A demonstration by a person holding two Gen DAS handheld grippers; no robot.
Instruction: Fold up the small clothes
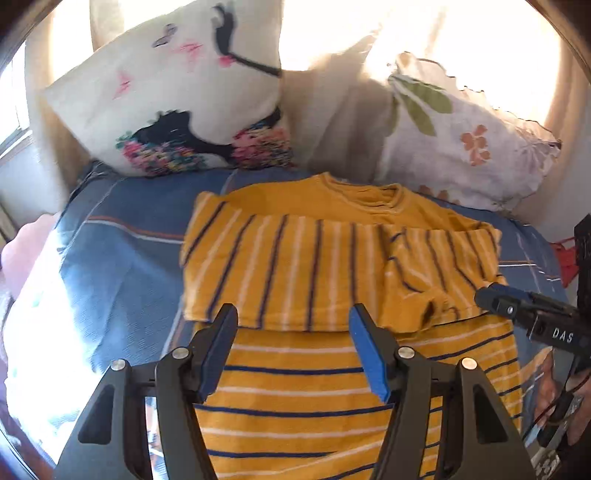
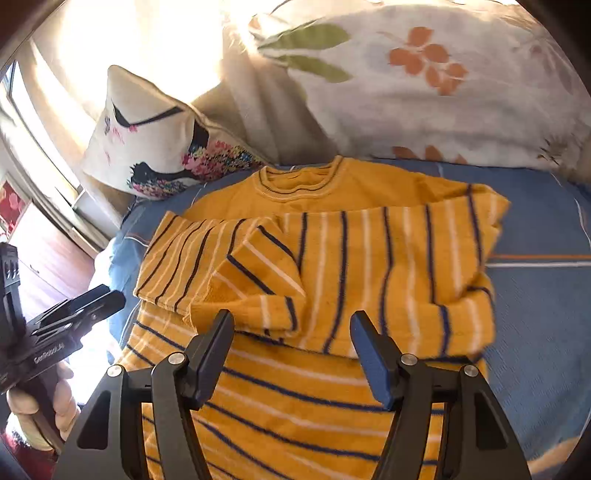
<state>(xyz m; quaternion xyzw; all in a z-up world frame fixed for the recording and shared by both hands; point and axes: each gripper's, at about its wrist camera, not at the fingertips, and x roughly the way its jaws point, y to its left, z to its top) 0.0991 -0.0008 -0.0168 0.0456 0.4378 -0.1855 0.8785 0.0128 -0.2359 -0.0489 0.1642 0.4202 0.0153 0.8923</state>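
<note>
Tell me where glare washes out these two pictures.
Left wrist view: sunlit curtain blown white, glare on the blue bedsheet at left. Right wrist view: the curtain's upper left is overexposed; the yellow striped knit shirt stays readable.

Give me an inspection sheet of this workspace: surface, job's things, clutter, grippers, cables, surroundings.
Surface: blue bedspread with thin orange and white lines, wrinkled.
Job's things: yellow striped shirt, both sides folded in across the chest, a short sleeve lying on top, collar toward the pillows, hem nearest the grippers.
Clutter: red item at the bed's edge, unidentifiable.
Grippers: left gripper open, fingers above the shirt's lower half, holding nothing; right gripper open above the shirt's lower half, empty.
Cables: thin red and black wires by the right gripper's handle.
Surroundings: face-print pillow and floral pillow at the head, sunlit curtain behind, window on the left.
</note>
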